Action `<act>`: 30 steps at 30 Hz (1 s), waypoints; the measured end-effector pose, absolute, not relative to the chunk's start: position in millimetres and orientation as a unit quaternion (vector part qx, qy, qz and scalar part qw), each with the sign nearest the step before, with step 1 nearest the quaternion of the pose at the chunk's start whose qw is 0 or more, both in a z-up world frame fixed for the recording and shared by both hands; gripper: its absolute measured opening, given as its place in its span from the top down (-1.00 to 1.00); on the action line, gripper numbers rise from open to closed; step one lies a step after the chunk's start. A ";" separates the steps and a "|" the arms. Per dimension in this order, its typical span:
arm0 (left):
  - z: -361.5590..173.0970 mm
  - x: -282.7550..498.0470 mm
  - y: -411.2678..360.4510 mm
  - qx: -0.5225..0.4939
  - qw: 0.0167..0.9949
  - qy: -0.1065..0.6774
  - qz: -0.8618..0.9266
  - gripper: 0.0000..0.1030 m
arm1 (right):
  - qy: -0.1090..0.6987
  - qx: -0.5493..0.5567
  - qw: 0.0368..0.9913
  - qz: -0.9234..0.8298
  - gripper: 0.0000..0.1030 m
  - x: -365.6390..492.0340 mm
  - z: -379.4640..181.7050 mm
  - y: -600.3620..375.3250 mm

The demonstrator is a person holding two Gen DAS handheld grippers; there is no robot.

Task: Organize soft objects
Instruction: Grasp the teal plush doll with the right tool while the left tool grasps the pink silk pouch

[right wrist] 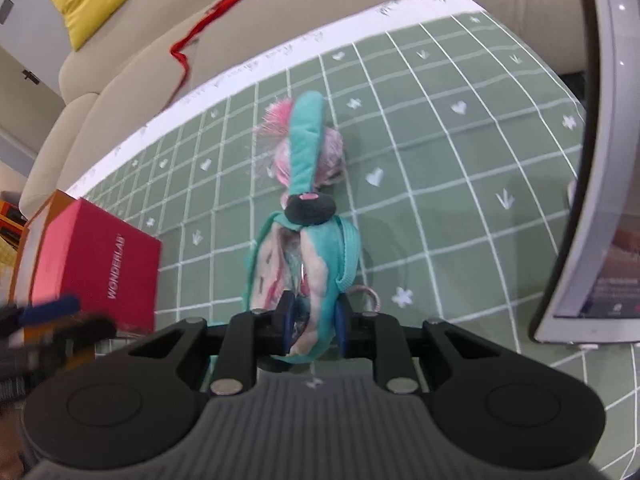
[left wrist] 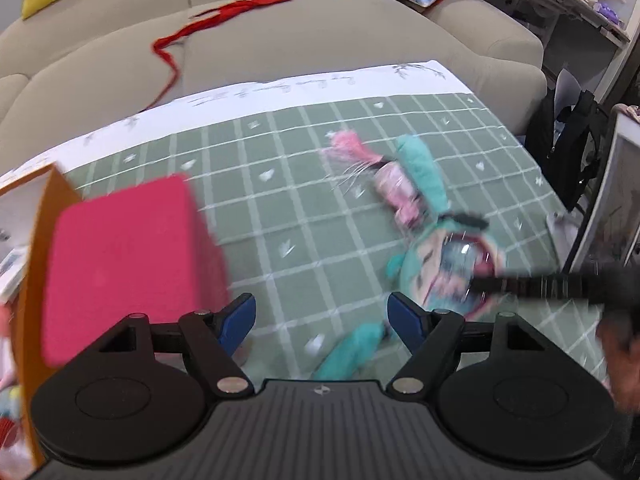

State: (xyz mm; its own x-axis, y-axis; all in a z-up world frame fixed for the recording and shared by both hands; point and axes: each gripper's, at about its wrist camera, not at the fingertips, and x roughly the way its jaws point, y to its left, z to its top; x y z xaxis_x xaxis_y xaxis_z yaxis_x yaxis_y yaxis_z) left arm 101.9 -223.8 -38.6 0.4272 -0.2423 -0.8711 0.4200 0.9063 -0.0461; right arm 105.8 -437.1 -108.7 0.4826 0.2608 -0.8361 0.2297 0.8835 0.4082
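Centre of the right wrist frame: teal plush doll (right wrist: 304, 248) on the green checked cloth (right wrist: 460, 168), its near end pinched between the right gripper (right wrist: 314, 320) pads. Left gripper (left wrist: 322, 316) spread, nothing between. Red box (right wrist: 96, 264) at left; beige sofa (left wrist: 320, 36) across the top.

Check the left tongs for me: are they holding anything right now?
No: in the left wrist view the left tongs stand wide open, with only the green checked cloth visible between the blue pads.
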 end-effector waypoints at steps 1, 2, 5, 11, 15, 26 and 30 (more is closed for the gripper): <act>-39.9 109.5 -232.2 0.087 0.838 0.499 -0.204 -0.72 | 0.510 0.242 0.826 0.014 0.64 104.7 -109.2 -439.1; -41.0 118.3 -241.5 0.087 0.835 0.501 -0.210 -0.72 | 0.509 0.243 0.826 0.015 0.64 103.3 -109.0 -440.8; -49.7 145.1 -269.0 0.085 0.821 0.514 -0.236 -0.72 | 0.510 0.235 0.828 0.015 0.64 102.0 -108.1 -444.6; -92.7 186.1 -311.9 0.097 0.799 0.561 -0.193 -0.72 | 0.510 0.256 0.821 0.023 0.63 100.0 -117.0 -453.0; -114.7 196.4 -326.6 0.111 0.793 0.573 -0.174 -0.65 | 0.507 0.259 0.822 0.019 0.63 99.4 -117.6 -456.5; -124.0 213.3 -361.0 0.082 0.776 0.595 -0.193 -0.70 | 0.502 0.255 0.826 0.019 0.62 90.6 -117.5 -460.1; -130.2 216.5 -367.7 0.087 0.778 0.595 -0.183 -0.73 | 0.503 0.257 0.825 0.020 0.62 90.2 -118.3 -459.0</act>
State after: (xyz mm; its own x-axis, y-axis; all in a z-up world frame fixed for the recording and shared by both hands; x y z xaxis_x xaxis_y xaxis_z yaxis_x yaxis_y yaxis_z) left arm 216.5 -367.7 -130.2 0.2260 -0.1808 -0.9572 0.3874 0.9183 -0.0820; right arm 90.2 -459.0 -118.3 0.4938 0.2904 -0.8197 0.2256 0.8676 0.4432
